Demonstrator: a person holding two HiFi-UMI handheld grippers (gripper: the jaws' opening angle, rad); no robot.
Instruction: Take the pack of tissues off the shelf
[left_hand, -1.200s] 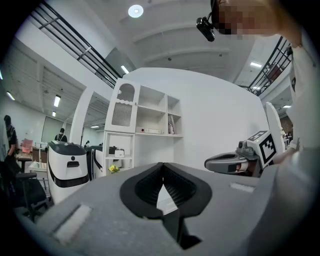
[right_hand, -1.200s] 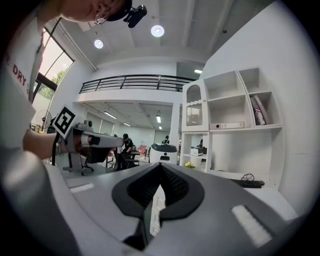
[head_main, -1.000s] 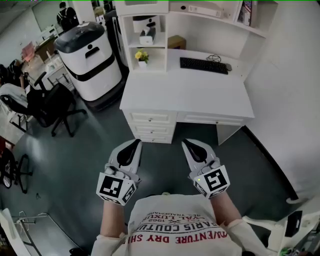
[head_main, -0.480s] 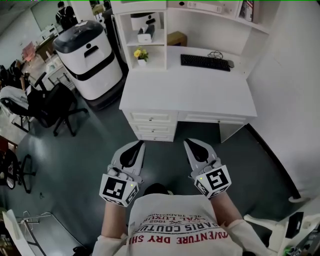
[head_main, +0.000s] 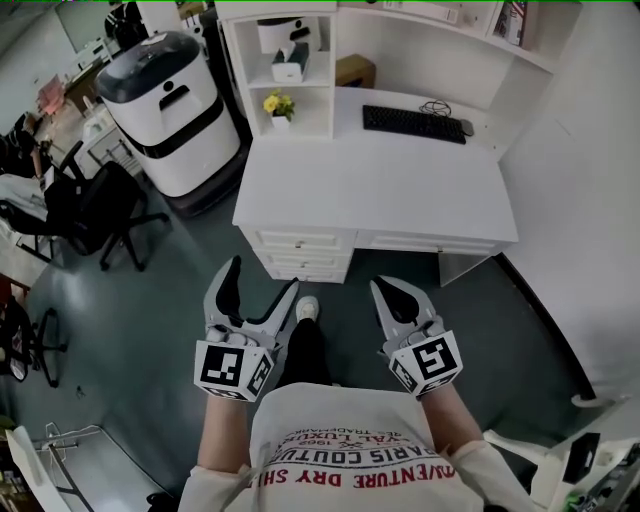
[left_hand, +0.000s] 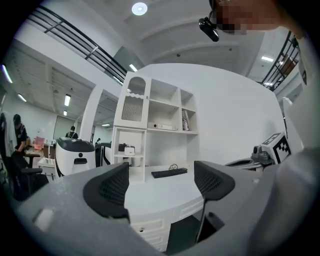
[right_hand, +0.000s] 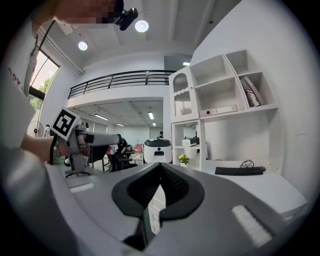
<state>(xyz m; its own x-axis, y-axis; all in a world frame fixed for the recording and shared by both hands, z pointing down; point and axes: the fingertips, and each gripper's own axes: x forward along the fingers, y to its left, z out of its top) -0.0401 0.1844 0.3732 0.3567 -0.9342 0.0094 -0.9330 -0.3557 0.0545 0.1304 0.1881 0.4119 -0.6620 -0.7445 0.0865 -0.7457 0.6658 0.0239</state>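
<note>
The pack of tissues (head_main: 289, 68) is a white box on the middle shelf of the open white shelf unit (head_main: 247, 70) at the desk's back left; it also shows small in the left gripper view (left_hand: 129, 150) and the right gripper view (right_hand: 189, 142). My left gripper (head_main: 262, 280) hangs in front of the desk's drawers, far from the shelf. Its jaws are opening, with nothing between them (left_hand: 161, 182). My right gripper (head_main: 388, 290) is level with it on the right, shut and empty (right_hand: 160, 172).
The white desk (head_main: 380, 190) carries a black keyboard (head_main: 413, 122) and yellow flowers (head_main: 278, 105) in the lowest shelf compartment. A white-and-black machine (head_main: 170, 110) stands left of the desk, with a black office chair (head_main: 95, 215) beyond. A white wall runs along the right.
The left gripper's jaws have gone from shut to wide apart. The view has shifted slightly toward the desk, and a foot has stepped forward between the grippers.
</note>
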